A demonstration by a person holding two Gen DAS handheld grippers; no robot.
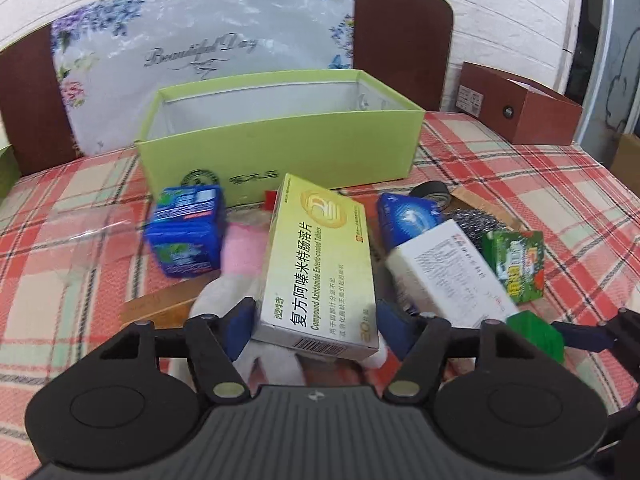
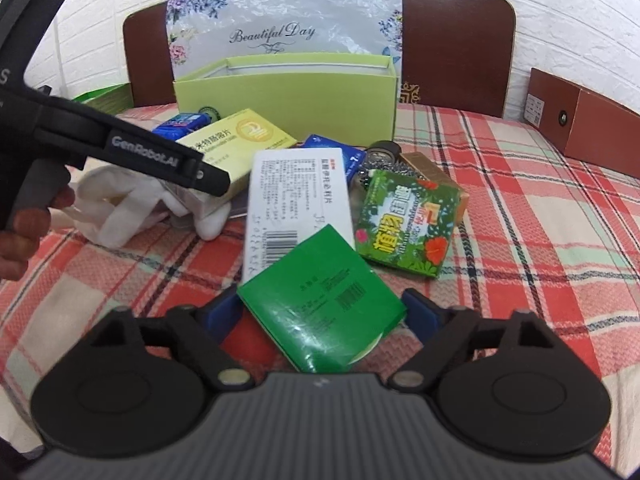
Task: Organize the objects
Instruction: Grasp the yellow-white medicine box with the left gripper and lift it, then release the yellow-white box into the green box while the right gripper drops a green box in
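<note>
My left gripper (image 1: 316, 324) is shut on a yellow medicine box (image 1: 320, 264), held above a white plush toy (image 1: 276, 364); the box also shows in the right wrist view (image 2: 240, 140). My right gripper (image 2: 322, 314) is shut on a green box (image 2: 320, 300), which shows at the right in the left wrist view (image 1: 536, 330). An open light-green box (image 1: 280, 140) stands behind the pile, also in the right wrist view (image 2: 288, 96). A white medicine box (image 2: 296, 200), a green floral box (image 2: 404, 224) and blue packs (image 1: 184, 232) lie on the checked cloth.
A steel scourer (image 1: 472, 224), a tape roll (image 1: 432, 192) and a blue pack (image 1: 404, 216) lie near the light-green box. A brown box (image 2: 580, 120) stands at the far right. A wooden headboard (image 2: 456, 40) and brick wall close the back.
</note>
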